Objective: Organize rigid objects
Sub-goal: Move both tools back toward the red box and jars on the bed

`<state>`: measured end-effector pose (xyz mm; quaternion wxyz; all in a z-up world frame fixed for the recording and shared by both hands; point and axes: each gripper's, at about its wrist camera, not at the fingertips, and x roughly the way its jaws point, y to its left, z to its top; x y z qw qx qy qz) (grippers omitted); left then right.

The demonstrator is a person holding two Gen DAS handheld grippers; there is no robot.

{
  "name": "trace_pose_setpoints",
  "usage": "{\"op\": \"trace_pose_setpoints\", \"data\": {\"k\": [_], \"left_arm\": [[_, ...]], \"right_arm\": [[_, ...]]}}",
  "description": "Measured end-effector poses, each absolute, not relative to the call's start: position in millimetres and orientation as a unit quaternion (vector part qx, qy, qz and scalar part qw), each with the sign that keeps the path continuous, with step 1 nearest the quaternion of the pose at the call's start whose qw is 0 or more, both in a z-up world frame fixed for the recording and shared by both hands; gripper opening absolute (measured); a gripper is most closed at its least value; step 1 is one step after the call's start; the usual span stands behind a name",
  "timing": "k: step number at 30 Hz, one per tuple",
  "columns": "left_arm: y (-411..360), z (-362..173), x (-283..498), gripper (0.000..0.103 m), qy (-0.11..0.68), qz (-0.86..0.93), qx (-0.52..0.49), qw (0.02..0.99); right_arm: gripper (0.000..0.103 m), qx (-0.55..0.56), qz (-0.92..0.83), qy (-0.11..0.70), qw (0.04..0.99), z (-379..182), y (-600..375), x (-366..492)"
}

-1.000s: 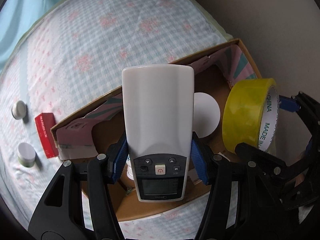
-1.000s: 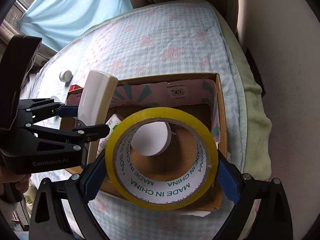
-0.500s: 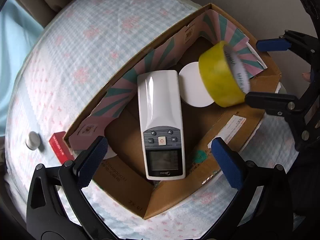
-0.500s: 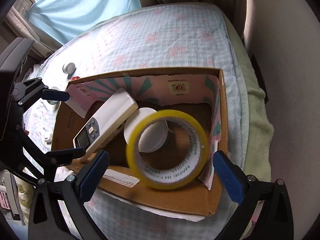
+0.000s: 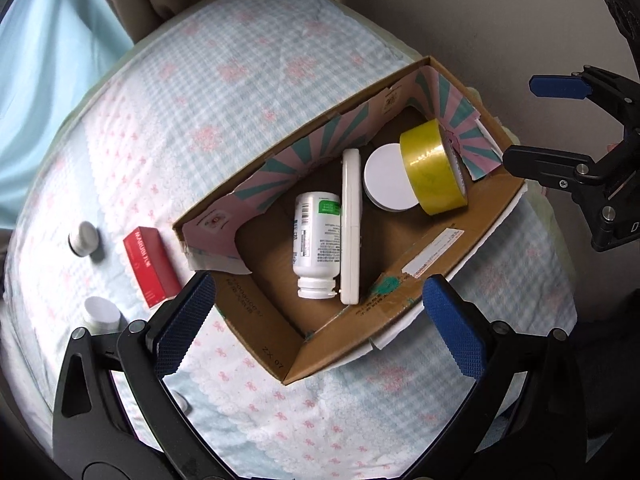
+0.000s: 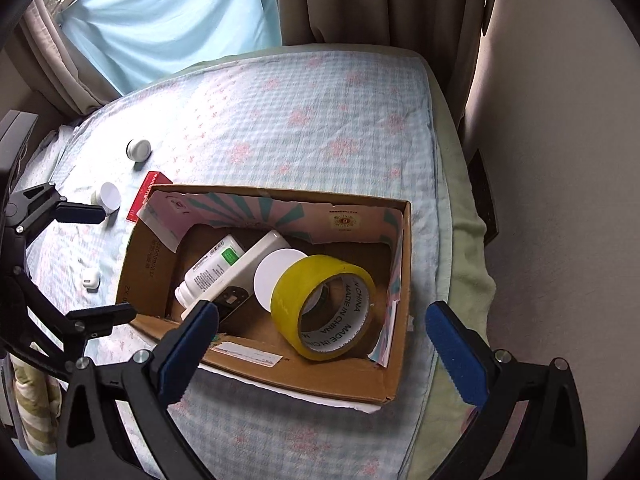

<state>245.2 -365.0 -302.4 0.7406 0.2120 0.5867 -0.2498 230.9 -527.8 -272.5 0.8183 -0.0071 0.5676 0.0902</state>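
1. A cardboard box (image 5: pixel 432 256) is seen lying open on a bed covered with a pale blue checked bedspread (image 5: pixel 248 80) printed with pink flowers.
2. Inside the box a roll of yellow tape (image 5: pixel 434 168) is stood on its edge at the 2 o'clock end in the left wrist view, touching a round white lid (image 5: pixel 386 178) just beside it.
3. A white remote control (image 5: pixel 351 226) is found tipped on its long edge at the middle of the box, and a white pill bottle (image 5: pixel 316 246) with a green label is laid touching it at its 9 o'clock side.
4. Outside the box, at 9 o'clock from it, a red carton (image 5: pixel 152 266) is laid flat on the bedspread, near the box wall.
5. A small white jar (image 5: pixel 83 238) is seen farther out at 9 o'clock, and a white-capped container (image 5: pixel 102 312) at 8 o'clock from the box.
6. The left hand-held gripper (image 5: pixel 312 332) is held with its blue pads spread wide over the near corner of the box, and nothing is gripped.
7. The right hand-held gripper (image 6: pixel 324 356) is likewise spread wide above the near wall of the box, with nothing between its pads.
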Motion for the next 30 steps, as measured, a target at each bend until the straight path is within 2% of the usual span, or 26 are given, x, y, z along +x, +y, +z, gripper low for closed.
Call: {"op": "trace_pose_setpoints", "data": {"k": [10, 18, 30], "left_arm": [[-319, -236, 215, 0.103, 0.548, -0.207, 0.178, 0.791], [-235, -178, 188, 0.103, 0.524, -0.145, 0.112, 0.832], [-90, -157, 180, 0.103, 0.508, -0.041, 0.051, 0.859]], "right_arm": [[0.103, -0.046, 0.08, 0.547, 0.832, -225, -512, 222], [0.103, -0.053, 0.106, 0.53, 0.84, -180, -472, 228], [0.103, -0.042, 0.151, 0.514, 0.843, -143, -362, 251]]}}
